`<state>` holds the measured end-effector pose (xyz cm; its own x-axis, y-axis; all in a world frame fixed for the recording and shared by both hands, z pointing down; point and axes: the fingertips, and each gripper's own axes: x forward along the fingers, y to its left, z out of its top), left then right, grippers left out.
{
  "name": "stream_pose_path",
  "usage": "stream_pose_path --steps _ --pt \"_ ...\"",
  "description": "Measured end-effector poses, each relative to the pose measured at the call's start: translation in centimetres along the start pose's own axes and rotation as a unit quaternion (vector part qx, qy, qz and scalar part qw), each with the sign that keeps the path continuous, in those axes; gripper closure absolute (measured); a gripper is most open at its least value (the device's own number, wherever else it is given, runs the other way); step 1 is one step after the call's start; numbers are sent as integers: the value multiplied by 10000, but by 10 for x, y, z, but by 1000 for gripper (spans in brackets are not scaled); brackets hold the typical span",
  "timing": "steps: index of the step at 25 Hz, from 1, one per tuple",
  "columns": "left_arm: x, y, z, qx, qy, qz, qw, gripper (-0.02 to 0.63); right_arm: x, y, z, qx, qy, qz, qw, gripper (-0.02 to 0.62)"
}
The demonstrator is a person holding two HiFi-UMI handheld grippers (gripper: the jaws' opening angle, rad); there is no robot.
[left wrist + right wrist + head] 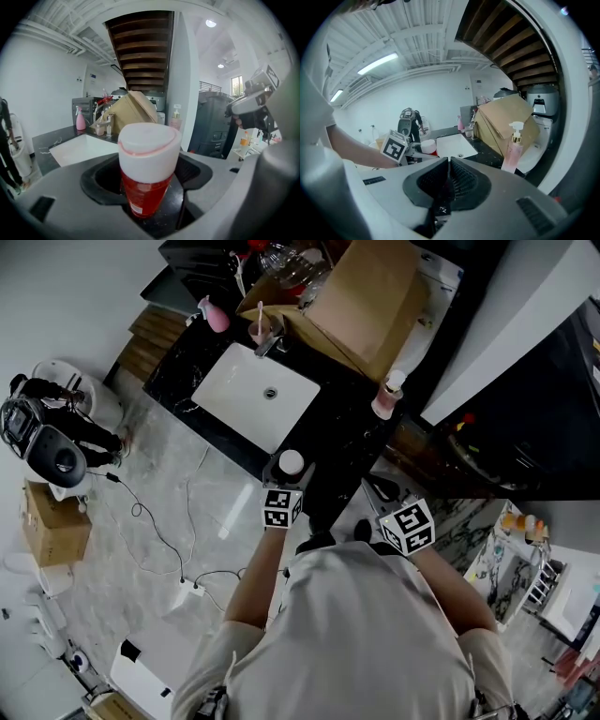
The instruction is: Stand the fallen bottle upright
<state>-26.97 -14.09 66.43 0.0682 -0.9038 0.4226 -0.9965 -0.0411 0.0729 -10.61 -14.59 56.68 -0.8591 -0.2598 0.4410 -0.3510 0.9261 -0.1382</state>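
Observation:
The bottle (146, 180) has a red body and a wide white cap (292, 462). It stands upright on the black counter (342, 427), just in front of the white sink (234, 390). My left gripper (147, 176) is open, its jaws on either side of the bottle, with a dark gap showing on the right side. In the head view my left gripper (281, 476) reaches to the counter's near edge. My right gripper (449, 164) is shut with nothing in it, and my right gripper (378, 486) hovers to the right of the bottle (426, 146).
A pink pump bottle (386, 395) stands at the counter's right end. A large cardboard box (366, 301) fills the back of the counter behind the faucet (267, 341). A pink spray bottle (216, 315) is at the back left. Cables (159, 531) trail over the marble floor.

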Motion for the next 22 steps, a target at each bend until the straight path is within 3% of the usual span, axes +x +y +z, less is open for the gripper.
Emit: stream_pose_path --steps 12,18,22 --pt "-31 3 -13 -408 56 389 9984 264 -13 5 -4 -118 -98 251 9996 557" --pt "-55 -8 -9 -490 -37 578 9971 264 -20 11 0 -238 -204 493 9983 557" --pt "-71 -22 -9 -761 -63 693 9947 264 -33 17 2 -369 -271 680 9966 557"
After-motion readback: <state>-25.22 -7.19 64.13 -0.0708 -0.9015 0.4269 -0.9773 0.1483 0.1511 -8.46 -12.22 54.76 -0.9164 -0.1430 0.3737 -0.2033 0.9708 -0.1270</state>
